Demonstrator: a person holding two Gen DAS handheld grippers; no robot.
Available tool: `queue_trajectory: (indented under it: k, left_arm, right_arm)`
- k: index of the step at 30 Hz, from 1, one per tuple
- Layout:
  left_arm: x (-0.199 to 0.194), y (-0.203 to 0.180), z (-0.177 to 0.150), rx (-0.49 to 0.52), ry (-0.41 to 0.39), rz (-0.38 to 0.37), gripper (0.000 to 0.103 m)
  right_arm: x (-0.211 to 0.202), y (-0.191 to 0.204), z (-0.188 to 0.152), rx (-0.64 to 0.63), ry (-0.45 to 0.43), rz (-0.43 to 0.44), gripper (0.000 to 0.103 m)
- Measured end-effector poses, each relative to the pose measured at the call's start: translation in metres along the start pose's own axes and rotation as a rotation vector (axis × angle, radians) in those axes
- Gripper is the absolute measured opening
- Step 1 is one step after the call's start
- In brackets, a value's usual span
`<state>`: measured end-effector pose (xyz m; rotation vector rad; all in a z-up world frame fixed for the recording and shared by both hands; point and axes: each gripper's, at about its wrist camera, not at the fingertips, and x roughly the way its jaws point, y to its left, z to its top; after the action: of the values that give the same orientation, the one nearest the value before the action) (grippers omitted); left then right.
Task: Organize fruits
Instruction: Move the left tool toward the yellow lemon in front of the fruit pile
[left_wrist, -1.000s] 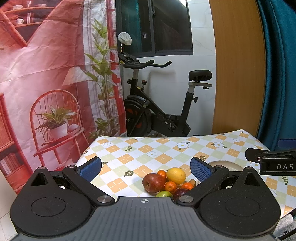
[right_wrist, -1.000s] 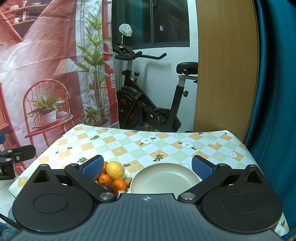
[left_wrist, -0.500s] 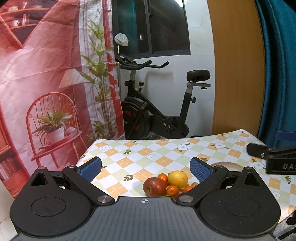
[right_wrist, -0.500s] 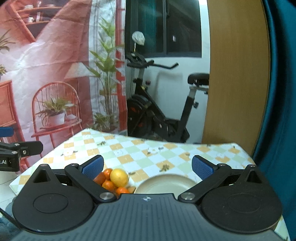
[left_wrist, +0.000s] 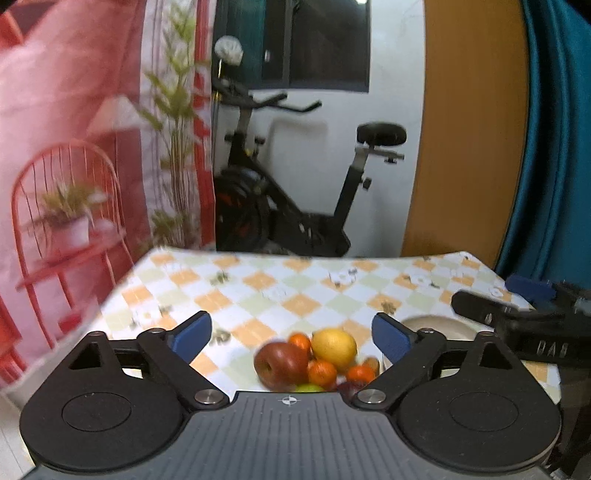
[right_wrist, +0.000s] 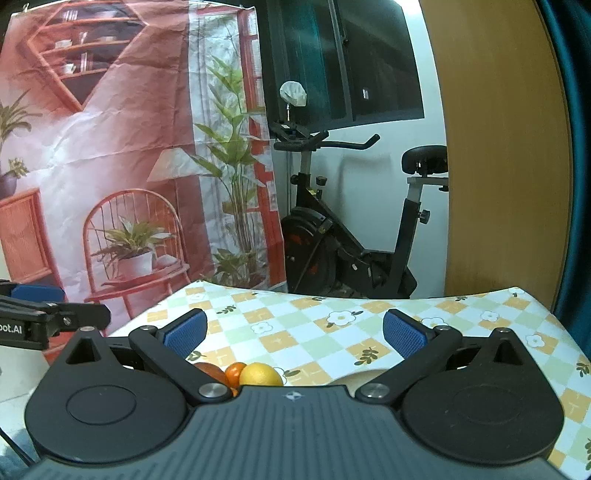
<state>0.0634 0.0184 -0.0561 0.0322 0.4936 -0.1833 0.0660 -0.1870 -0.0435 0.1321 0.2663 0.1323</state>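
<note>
Task looking barely started, judging by the layout: all fruit is sitting in one heap on the checked tablecloth (left_wrist: 295, 291), and the cream plate (left_wrist: 436, 326) is showing no fruit on the bare part I can see. Nothing is being held yet, so every pick and place is still to do.

Left gripper (left_wrist: 291, 334) is hovering w/ jaws wide apart, nothing between the blue pads (left_wrist: 192, 334). The fruit pile is lying at approx 6 o'clock in its view, just below the gap between the fingers. Right gripper (right_wrist: 293, 332) is likewise spread apart and empty; in its view the pile is peeking out at 7 o'clock, mostly hidden behind the gripper body, w/ the plate rim (right_wrist: 364, 378) just showing at 5 o'clock.

Count, left view, a bit blurred:
- 1 red apple (left_wrist: 282, 363), front-left of the heap
- 1 lemon (left_wrist: 334, 345), touching the apple's right side
- 3 small oranges that I can make out, e.g. one (left_wrist: 322, 372) in the middle
- 1 green fruit (left_wrist: 310, 387), only its top showing
- 1 dark purple fruit (left_wrist: 347, 387), half hidden
- 1 small brownish item at the heap's right edge, too blurred to name
- 1 plate, at 3 o'clock from the heap, just beside it

More fruit could be hiding under the gripper body; can't tell.
</note>
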Motion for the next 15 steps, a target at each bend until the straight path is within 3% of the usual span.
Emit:
queue_trajectory:
  k: [5, 9, 15]
  left_arm:
    - [0.009, 0.009, -0.018, -0.023, 0.044, 0.015, 0.094]
    - [0.009, 0.004, -0.030, 0.024, 0.070, 0.061, 0.094]
    - [0.011, 0.007, -0.033, 0.021, 0.117, 0.025, 0.094]
  right_arm:
    - [0.010, 0.008, -0.032, -0.047, 0.100, 0.016, 0.103]
    - [0.012, 0.019, -0.055, -0.097, 0.172, 0.027, 0.103]
    - [0.011, 0.036, -0.077, -0.176, 0.232, 0.064, 0.103]
